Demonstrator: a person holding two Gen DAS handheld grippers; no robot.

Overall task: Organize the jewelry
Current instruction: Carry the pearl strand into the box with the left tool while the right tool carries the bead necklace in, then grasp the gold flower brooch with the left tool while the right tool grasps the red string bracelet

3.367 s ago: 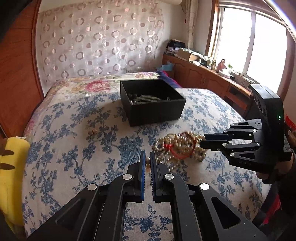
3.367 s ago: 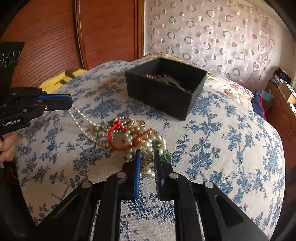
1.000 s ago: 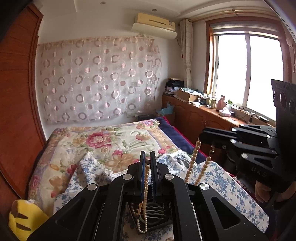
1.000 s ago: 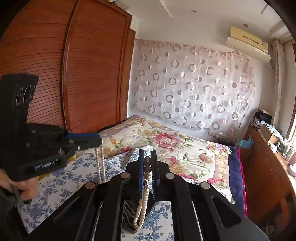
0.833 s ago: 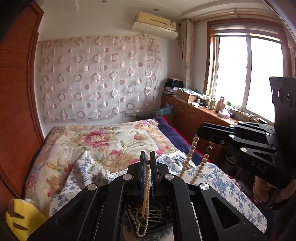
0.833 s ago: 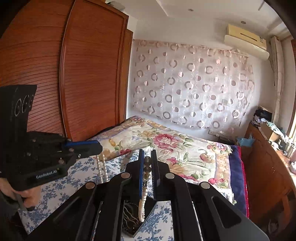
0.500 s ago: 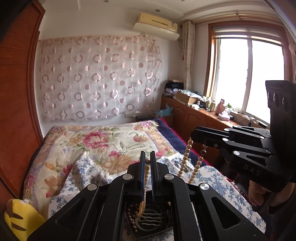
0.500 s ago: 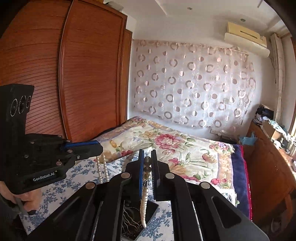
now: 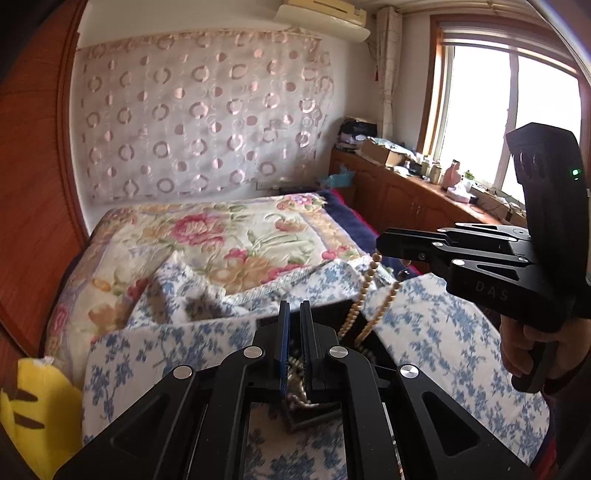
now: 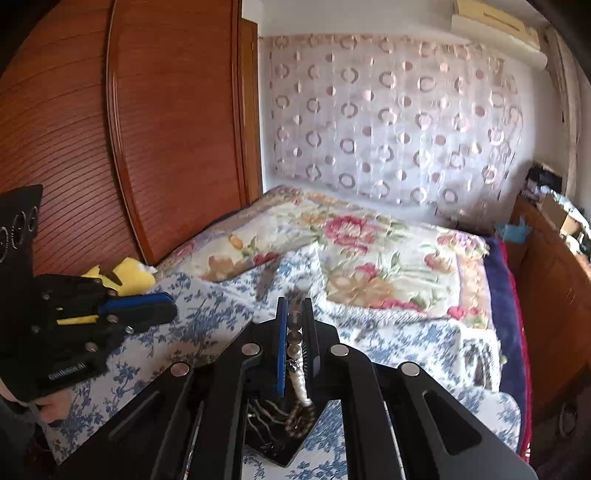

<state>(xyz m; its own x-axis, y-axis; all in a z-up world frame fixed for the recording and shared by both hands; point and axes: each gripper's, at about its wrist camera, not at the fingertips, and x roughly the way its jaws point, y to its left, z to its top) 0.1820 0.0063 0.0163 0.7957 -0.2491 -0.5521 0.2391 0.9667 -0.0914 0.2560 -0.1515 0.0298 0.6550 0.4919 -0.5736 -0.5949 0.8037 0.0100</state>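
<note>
Left wrist view: my left gripper (image 9: 293, 314) has let its end go, necklace (image 9: 364, 299) now hanging only from my clenched right gripper (image 10: 295, 314), lowering into the box (image 10: 284, 454).

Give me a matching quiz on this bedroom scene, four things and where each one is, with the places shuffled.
Things:
1. pearl necklace
2. black box
3. yellow plush toy
4. air conditioner

Places:
A. high on the wall
B. on the blue-flowered cover, under the tools
C. clamped in the right tool, hanging down
D. at the bed's edge by the wooden wardrobe

Pairs: 1-C, 2-B, 3-D, 4-A
</note>
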